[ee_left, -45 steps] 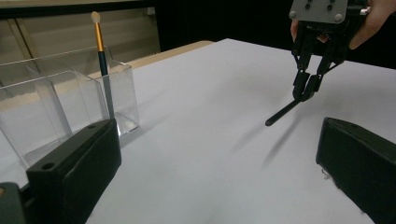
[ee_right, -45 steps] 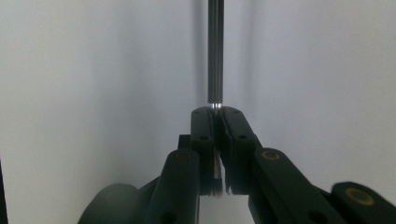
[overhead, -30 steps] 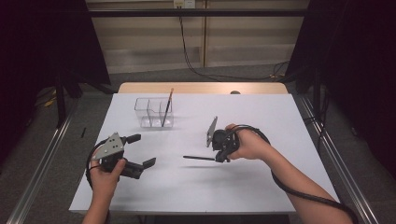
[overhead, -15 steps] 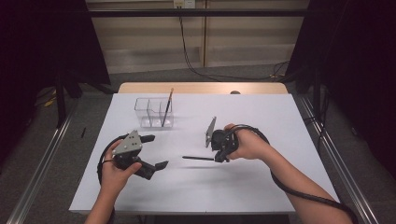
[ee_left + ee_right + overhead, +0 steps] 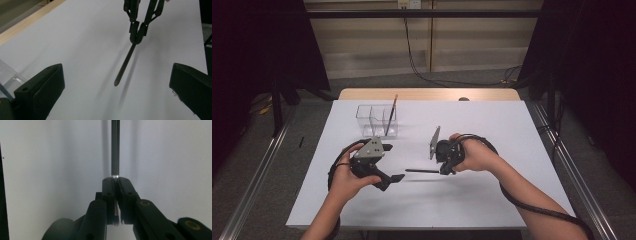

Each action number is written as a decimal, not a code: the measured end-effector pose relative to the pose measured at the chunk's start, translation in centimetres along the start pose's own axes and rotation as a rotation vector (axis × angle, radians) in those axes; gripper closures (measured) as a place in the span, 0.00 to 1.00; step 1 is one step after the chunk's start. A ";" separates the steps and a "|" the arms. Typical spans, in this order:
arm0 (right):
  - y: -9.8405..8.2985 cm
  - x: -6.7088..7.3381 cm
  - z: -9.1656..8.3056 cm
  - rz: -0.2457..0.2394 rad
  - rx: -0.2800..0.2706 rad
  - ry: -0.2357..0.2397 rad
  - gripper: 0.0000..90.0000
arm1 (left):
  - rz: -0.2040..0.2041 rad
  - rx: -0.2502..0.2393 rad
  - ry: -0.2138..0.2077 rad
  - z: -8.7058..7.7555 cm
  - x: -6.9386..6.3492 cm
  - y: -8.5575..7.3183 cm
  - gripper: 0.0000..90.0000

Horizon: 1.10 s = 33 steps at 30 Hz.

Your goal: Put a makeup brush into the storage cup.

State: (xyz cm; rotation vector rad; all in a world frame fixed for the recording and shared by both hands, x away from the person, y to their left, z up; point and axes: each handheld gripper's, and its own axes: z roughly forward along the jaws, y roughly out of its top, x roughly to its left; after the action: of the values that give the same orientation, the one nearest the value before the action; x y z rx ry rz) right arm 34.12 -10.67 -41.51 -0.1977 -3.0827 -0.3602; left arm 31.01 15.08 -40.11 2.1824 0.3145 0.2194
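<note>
Black stick: a thin dark pen (image 5: 422, 171) is held flat, a little above the white table (image 5: 492, 200). Its free end points at the left claw.
Right claw: the right claw (image 5: 441, 171) is squeezed tight on one end of the pen. In the right gripper view the two black jaws are pressed together on it (image 5: 115, 147).
Left claw: the left claw (image 5: 388, 165) is wide open with nothing in it. It sits near the pen's free tip (image 5: 117, 81), not touching.
Clear box: a see-through box (image 5: 377, 120) with little rooms stands farther back. One more pen (image 5: 391, 113) leans in its right room.
Job now: it looks like the pen gets passed from the right claw to the left one.
How to do it well: bring the open jaws to both sides of the pen, near its middle. Keep the right claw shut until the left one has a good hold.
Watch out: the pen is thin and smooth, so a grip at the very tip could slip.
</note>
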 end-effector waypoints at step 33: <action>0.8 0.2 -0.1 -0.030 0.010 -0.003 0.94 | -0.003 0.306 -0.107 3.9 0.1 3.5 0.37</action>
State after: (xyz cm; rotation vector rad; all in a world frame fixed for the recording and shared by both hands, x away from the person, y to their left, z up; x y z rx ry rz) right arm 34.07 -9.93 -41.22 -0.1520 -3.0926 -0.3459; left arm 32.70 10.11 -39.56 2.4845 0.3070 0.0534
